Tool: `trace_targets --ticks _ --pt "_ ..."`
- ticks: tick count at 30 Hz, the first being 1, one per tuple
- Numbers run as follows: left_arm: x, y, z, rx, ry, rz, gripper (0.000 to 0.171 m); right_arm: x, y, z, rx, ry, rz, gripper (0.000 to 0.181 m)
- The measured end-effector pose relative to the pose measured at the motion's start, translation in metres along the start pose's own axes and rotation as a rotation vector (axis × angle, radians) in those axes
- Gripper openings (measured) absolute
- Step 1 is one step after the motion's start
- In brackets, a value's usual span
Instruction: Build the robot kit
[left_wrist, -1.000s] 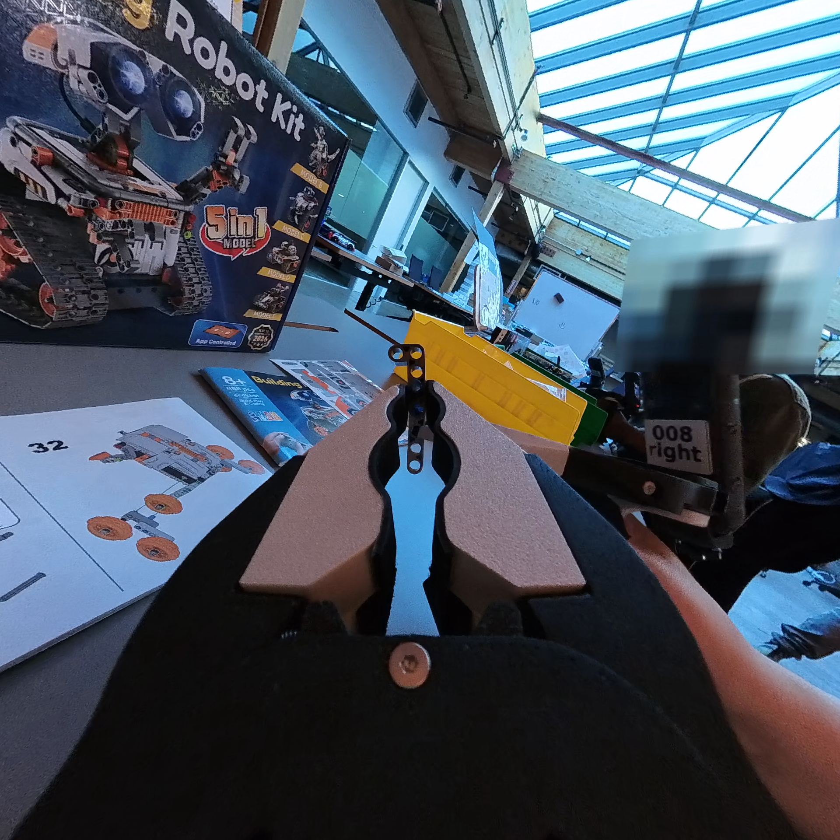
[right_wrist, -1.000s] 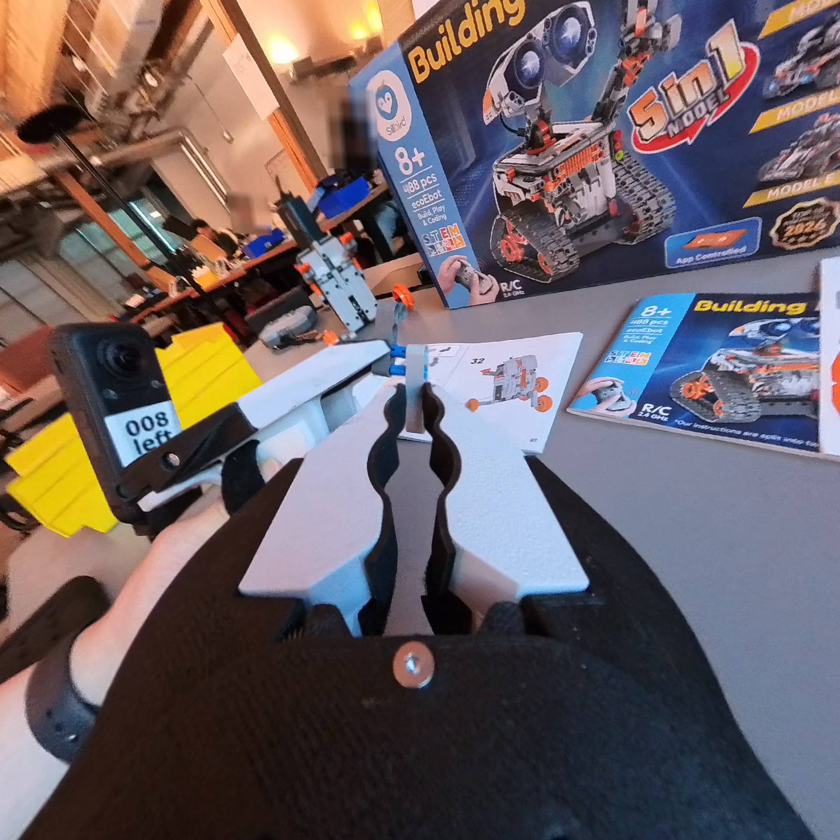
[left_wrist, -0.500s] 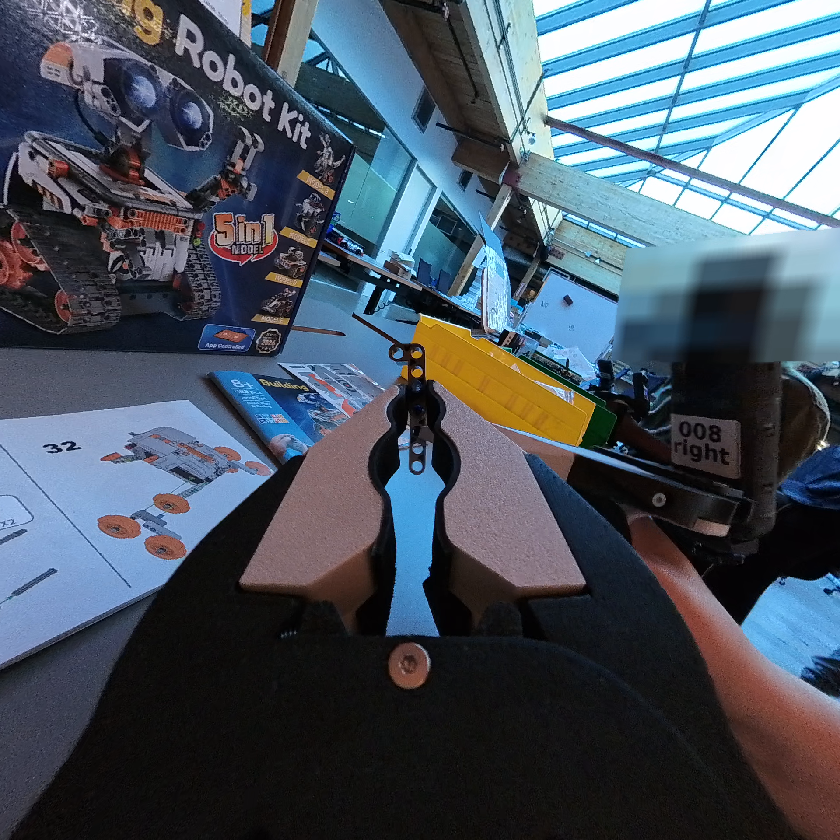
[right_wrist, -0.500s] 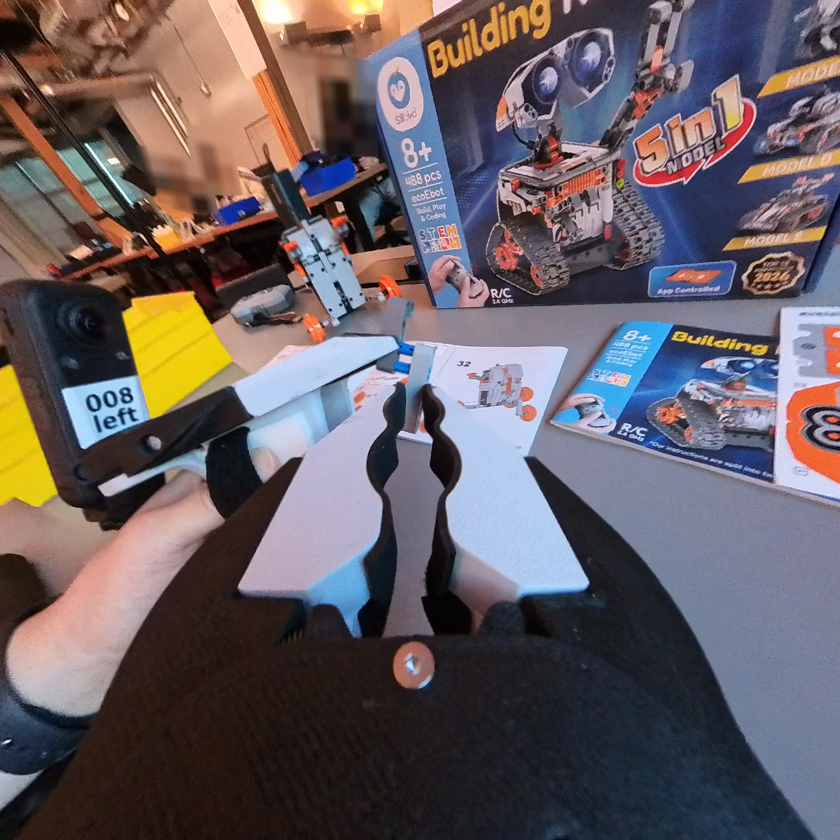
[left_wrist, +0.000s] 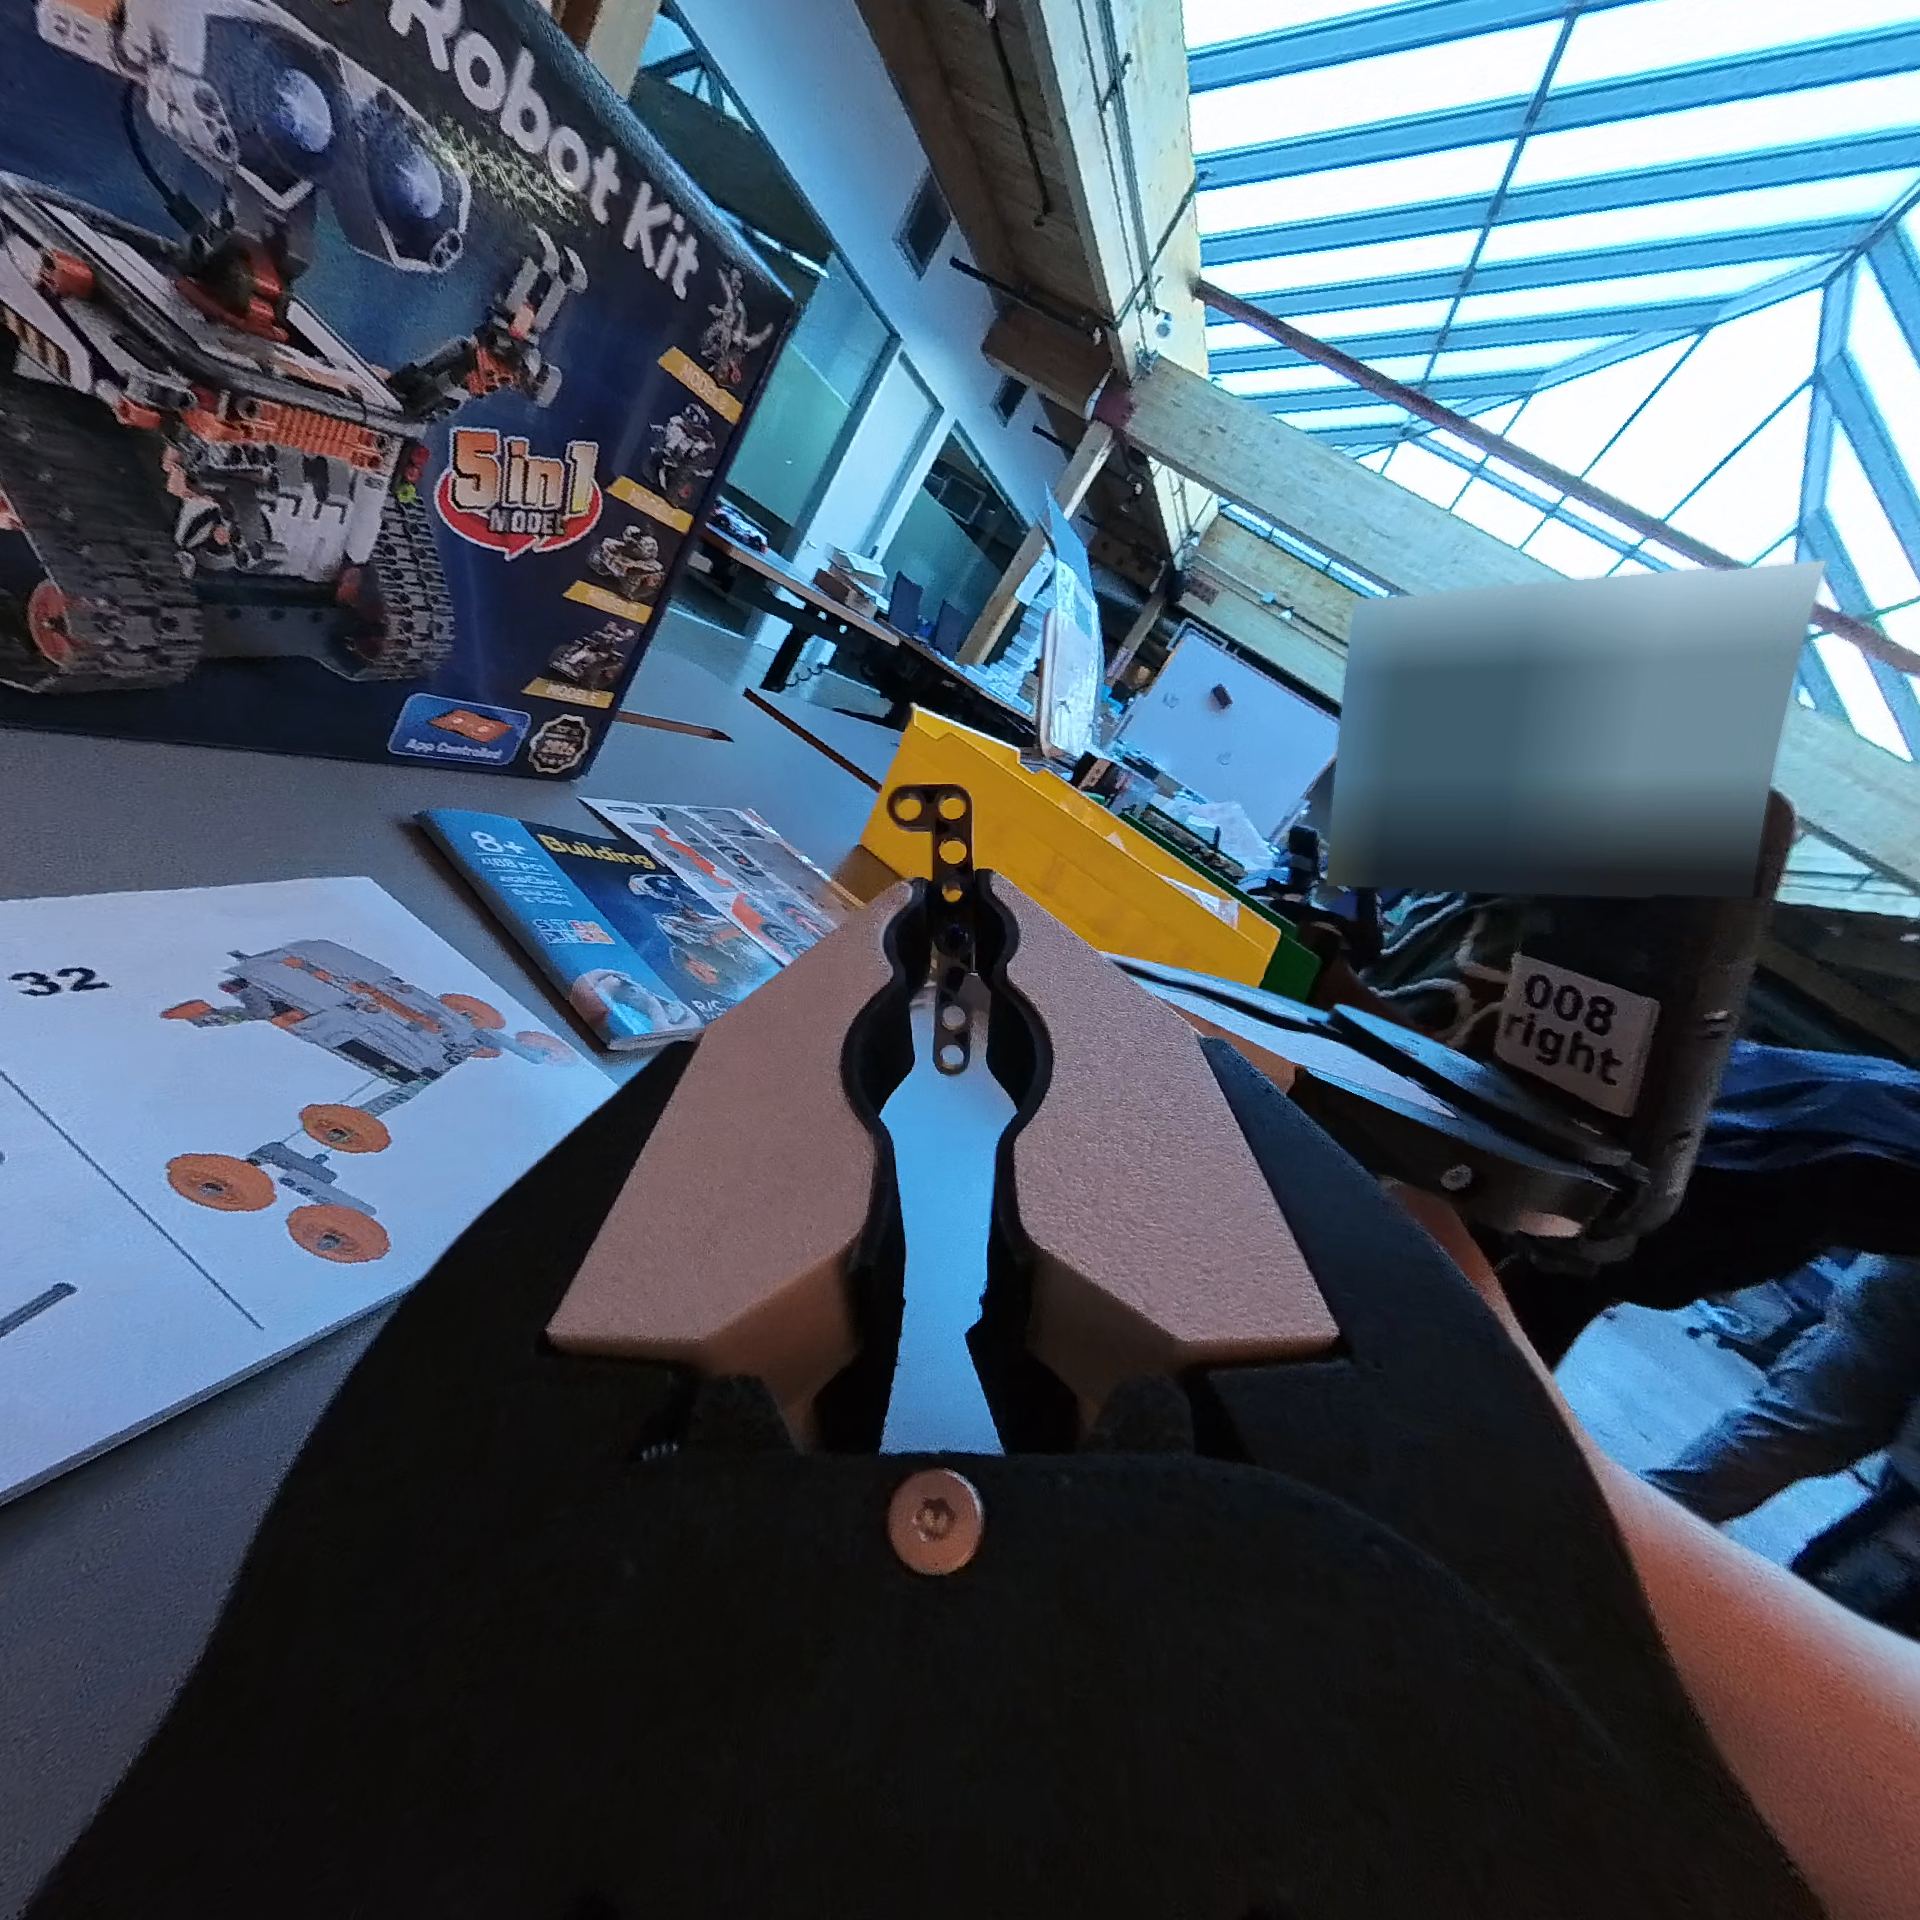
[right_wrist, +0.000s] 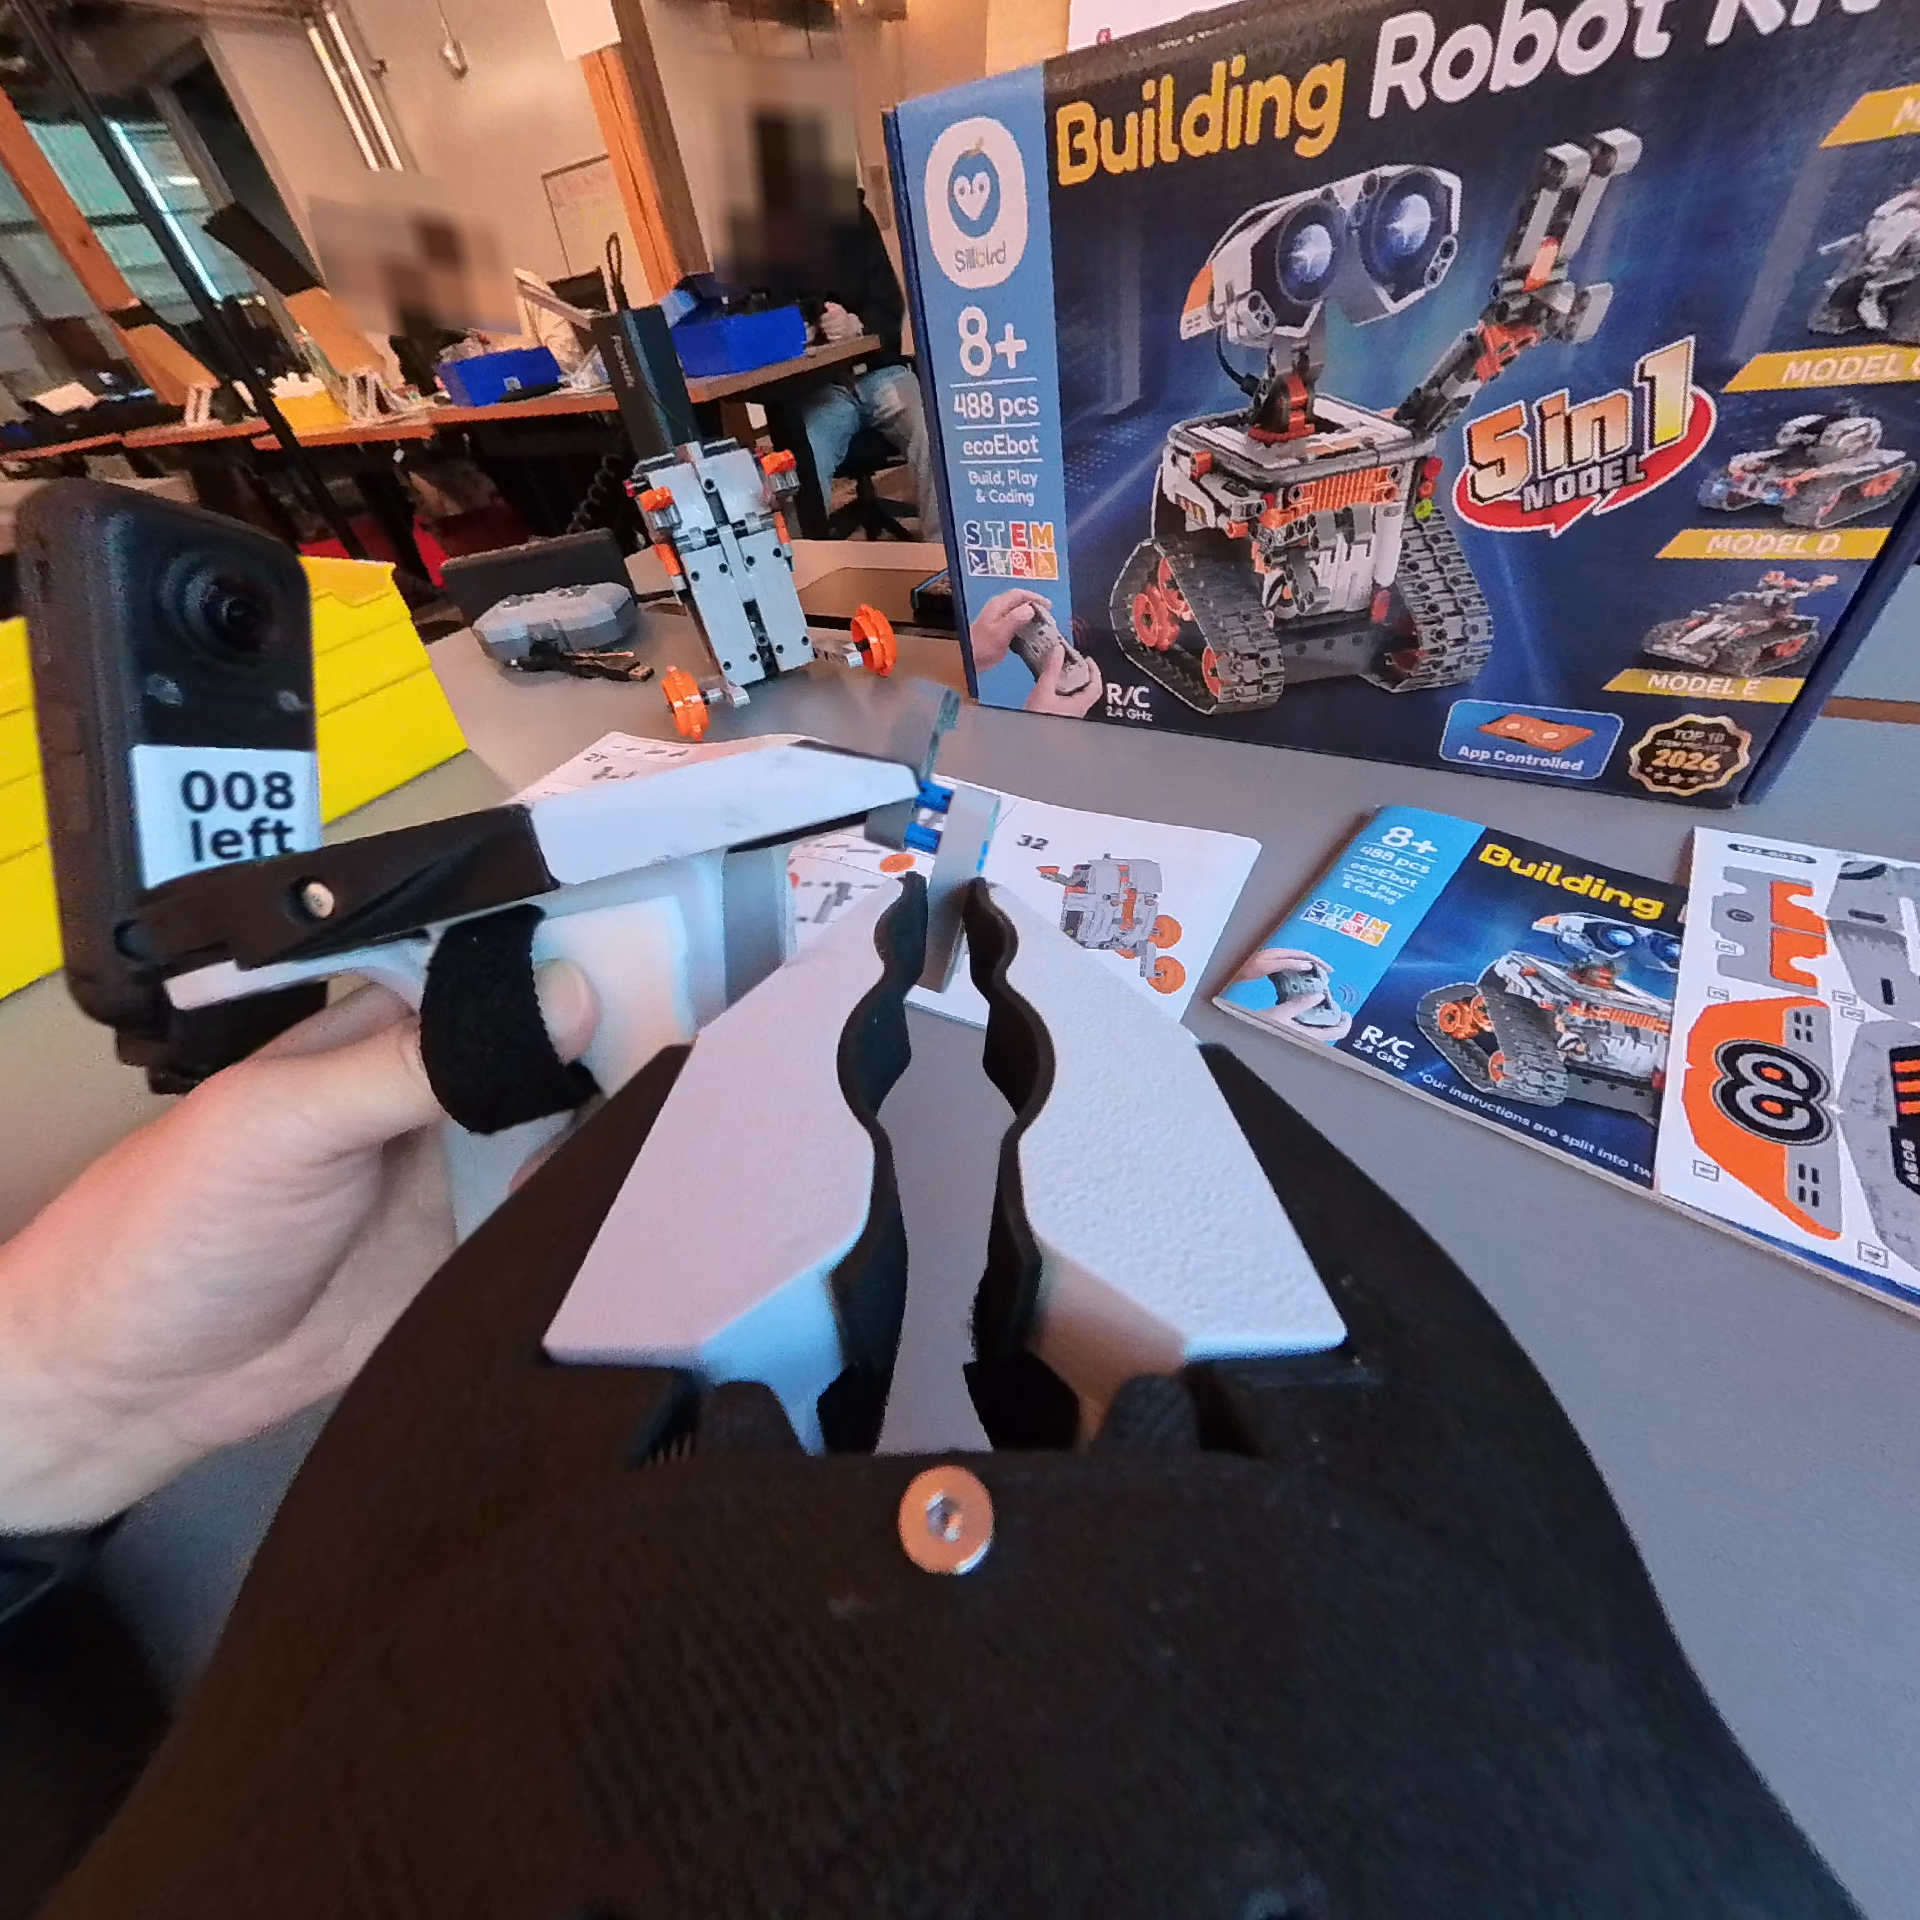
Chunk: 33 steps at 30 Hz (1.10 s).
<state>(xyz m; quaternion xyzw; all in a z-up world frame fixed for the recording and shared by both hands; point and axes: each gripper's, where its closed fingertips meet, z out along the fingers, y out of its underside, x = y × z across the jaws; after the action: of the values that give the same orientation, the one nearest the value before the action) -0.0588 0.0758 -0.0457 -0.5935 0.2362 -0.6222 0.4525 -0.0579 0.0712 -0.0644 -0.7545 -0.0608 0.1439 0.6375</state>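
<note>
My left gripper (left_wrist: 948, 899) is shut on a thin dark L-shaped beam with holes (left_wrist: 940, 821), which sticks up past its tan fingertips. My right gripper (right_wrist: 943, 894) is shut on a flat grey brick piece (right_wrist: 954, 862) held upright above the grey table (right_wrist: 1455, 1351). In the right wrist view the left gripper (right_wrist: 899, 792) comes in from the left, in a person's hand. Its tip meets the grey piece at small blue pins (right_wrist: 932, 805). In the left wrist view the right gripper's camera body (left_wrist: 1621, 1039) shows at the right, its fingertips hidden.
A large robot-kit box (right_wrist: 1351, 416) stands at the back. An open instruction booklet (right_wrist: 1122, 883), a closed booklet (right_wrist: 1455, 987) and a sticker sheet (right_wrist: 1797, 1039) lie on the table. A part-built model with orange wheels (right_wrist: 727, 561), a grey remote (right_wrist: 551, 623) and yellow bins (left_wrist: 1060, 883) stand around.
Both grippers stay shut on their pieces and close together. The right wrist view has swung right and nearer the box. The left gripper sits higher in that view.
</note>
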Motion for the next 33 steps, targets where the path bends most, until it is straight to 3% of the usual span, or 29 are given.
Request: trace_targets --ticks 19,33 --pt "0.0056 -0.0031 -0.0004 -0.005 0.101 -0.095 0.004 -0.0021 -0.0065 -0.0038 0.038 -0.078 0.049 0.007" --pt "0.006 -0.001 -0.0023 -0.045 0.085 -0.105 0.004 -0.0019 -0.0034 -0.0061 0.01 -0.084 0.03 0.006"
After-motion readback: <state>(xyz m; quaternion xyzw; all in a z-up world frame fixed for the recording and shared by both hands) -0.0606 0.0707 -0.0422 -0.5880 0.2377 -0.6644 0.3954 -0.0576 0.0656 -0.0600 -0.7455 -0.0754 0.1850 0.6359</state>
